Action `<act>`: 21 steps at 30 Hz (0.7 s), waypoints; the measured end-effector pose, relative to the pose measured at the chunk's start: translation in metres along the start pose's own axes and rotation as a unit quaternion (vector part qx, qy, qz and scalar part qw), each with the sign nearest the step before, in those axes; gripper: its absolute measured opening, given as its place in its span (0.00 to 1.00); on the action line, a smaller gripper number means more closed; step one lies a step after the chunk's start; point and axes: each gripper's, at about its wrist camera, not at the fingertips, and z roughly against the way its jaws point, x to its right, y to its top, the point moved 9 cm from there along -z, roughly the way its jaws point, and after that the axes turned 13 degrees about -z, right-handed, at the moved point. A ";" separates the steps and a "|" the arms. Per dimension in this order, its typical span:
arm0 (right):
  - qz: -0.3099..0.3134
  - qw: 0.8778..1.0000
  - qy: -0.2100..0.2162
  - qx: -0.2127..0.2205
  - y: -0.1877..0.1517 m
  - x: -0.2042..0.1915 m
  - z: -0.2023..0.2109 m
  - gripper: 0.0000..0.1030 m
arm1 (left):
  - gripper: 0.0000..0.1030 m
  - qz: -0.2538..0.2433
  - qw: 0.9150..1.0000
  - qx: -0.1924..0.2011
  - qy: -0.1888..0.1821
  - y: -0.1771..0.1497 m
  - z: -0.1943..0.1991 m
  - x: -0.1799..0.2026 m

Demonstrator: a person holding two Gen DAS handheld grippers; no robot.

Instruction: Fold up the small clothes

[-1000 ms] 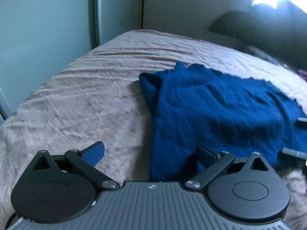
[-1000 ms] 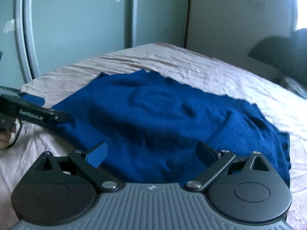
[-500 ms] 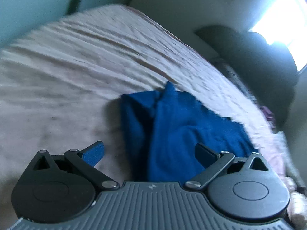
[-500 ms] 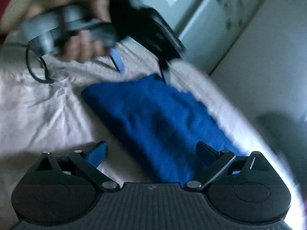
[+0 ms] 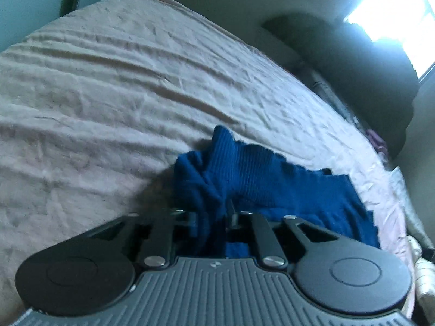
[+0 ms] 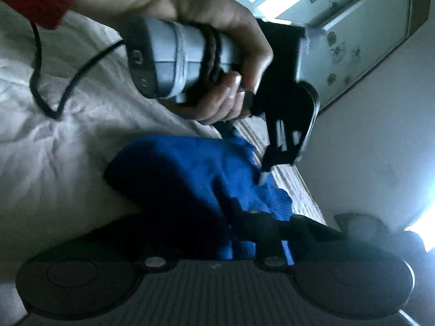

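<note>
Bedroom, dim, window glare at far right; bed [image 5: 114, 87] under a creased pale sheet, dark pillow [image 5: 361, 62] at the head, mirrored wardrobe [image 6: 361, 35] behind.

Sweater [image 5: 266, 174], blue knit: lay bunched near the bed's right side, one ribbed edge drawn up into a peak.

Left gripper [image 5: 210, 217]: jaws drawn close together, clamped on a fold of the sweater, knit gathered thick between them.

Right gripper [image 6: 242, 225]: frame dark and blurred; jaws apparently closed on the sweater's near edge, cloth seen running into them, though not certain.

Hand [image 6: 217, 54], red cuff, wrapped round the left gripper's handle; cable [image 6: 51, 81] trailing across the sheet.

Risks, as judged:
- Uneven layers caught in the left jaws; likely a crooked fold if lifted so.
- Loose knit prone to stretching or slipping out under a sharp pull.
- Grippers close to one another above the cloth; collision possible if brought together.
- Cable liable to snag on the sweater or drag the sheet.
- Sheet possibly pinched along with the knit; could not be told.
</note>
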 end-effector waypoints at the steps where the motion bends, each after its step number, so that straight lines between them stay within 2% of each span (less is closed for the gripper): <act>1: -0.017 1.000 0.011 0.001 0.001 0.004 0.002 0.14 | 0.12 -0.006 1.000 0.004 0.010 0.000 0.002 0.002; 3: -0.078 0.996 0.045 0.004 0.004 0.020 0.008 0.12 | 0.11 -0.019 0.999 0.015 0.027 0.002 0.009 0.009; 5: -0.157 0.984 0.083 0.008 0.006 0.043 0.014 0.10 | 0.10 -0.027 0.999 0.030 0.033 0.009 0.019 0.021; 9: -0.288 0.949 0.126 0.030 0.005 0.094 0.030 0.09 | 0.10 -0.055 0.996 0.066 0.029 0.031 0.041 0.062; 11: -0.352 0.924 0.143 0.044 -0.001 0.123 0.042 0.09 | 0.10 -0.068 0.994 0.080 0.025 0.044 0.047 0.088; 13: -0.405 0.900 0.150 0.054 -0.012 0.146 0.054 0.08 | 0.10 -0.080 0.993 0.091 0.016 0.054 0.050 0.117; 16: -0.462 0.873 0.145 0.065 -0.032 0.178 0.070 0.08 | 0.09 -0.101 0.990 0.102 0.001 0.067 0.043 0.163; 21: -0.520 0.844 0.105 0.072 -0.082 0.238 0.094 0.08 | 0.09 -0.145 0.984 0.099 -0.021 0.072 0.013 0.236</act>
